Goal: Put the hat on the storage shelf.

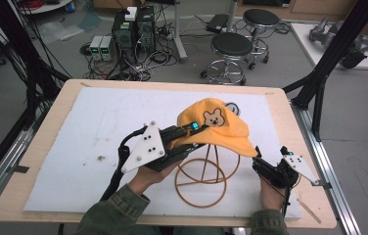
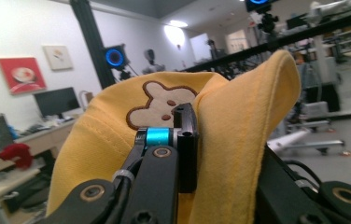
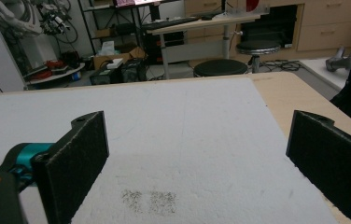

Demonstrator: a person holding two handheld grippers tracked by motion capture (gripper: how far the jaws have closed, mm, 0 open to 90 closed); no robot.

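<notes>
Yellow bear cap (image 1: 216, 128) on wire stand (image 1: 204, 176), mid-bench: brim pinched in left gripper (image 1: 184, 139) jaws. Right gripper (image 1: 265, 169) near-right, apart, jaws wide, empty.

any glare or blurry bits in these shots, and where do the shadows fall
High view: even light, the wire hat stand casts only a faint shadow on the white mat. Left gripper view: ceiling light blows out, the yellow cap is soft up close. Right gripper view: sharp mat, jaw pads slightly soft, wide apart.
</notes>
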